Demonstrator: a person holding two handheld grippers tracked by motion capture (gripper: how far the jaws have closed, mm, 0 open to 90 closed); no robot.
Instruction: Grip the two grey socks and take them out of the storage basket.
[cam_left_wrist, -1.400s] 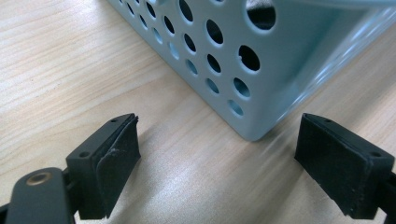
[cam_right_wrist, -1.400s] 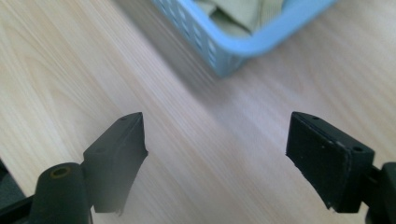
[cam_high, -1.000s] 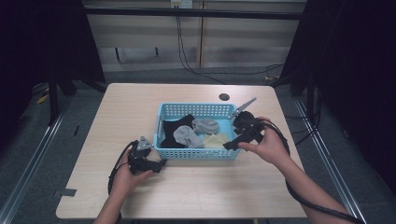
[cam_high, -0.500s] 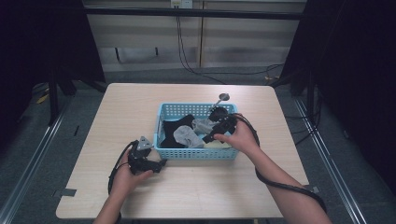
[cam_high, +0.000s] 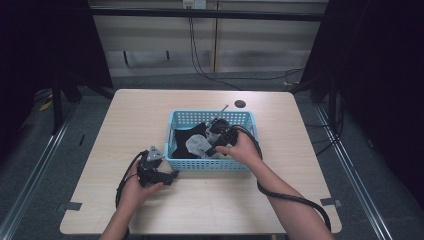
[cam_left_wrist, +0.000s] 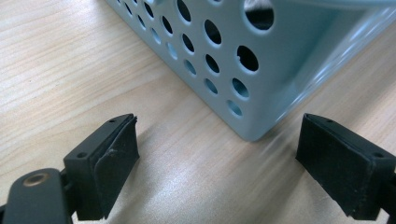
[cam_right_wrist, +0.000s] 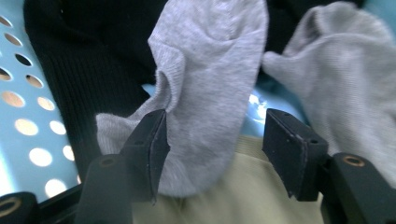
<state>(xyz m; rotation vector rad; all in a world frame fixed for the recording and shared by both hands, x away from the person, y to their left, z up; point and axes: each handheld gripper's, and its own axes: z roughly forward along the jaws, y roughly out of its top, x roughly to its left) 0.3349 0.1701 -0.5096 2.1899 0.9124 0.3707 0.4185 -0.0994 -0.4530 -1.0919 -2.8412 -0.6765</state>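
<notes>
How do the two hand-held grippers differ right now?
The right gripper reaches into the blue basket, its jaws closing around a grey sock; the left gripper rests on the table outside the basket, jaws wide with nothing between them. Both have black padded jaws.

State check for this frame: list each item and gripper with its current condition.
Blue basket: upright on the table, holding socks.
Grey sock: crumpled, lying between the right gripper's jaws.
Second grey sock: bunched beside it.
Black sock: heaped in the basket.
Beige sock: beneath the grey one.
Right gripper: jaws closing around the grey sock, not clamped.
Left gripper: open, empty, at the basket's corner.
</notes>
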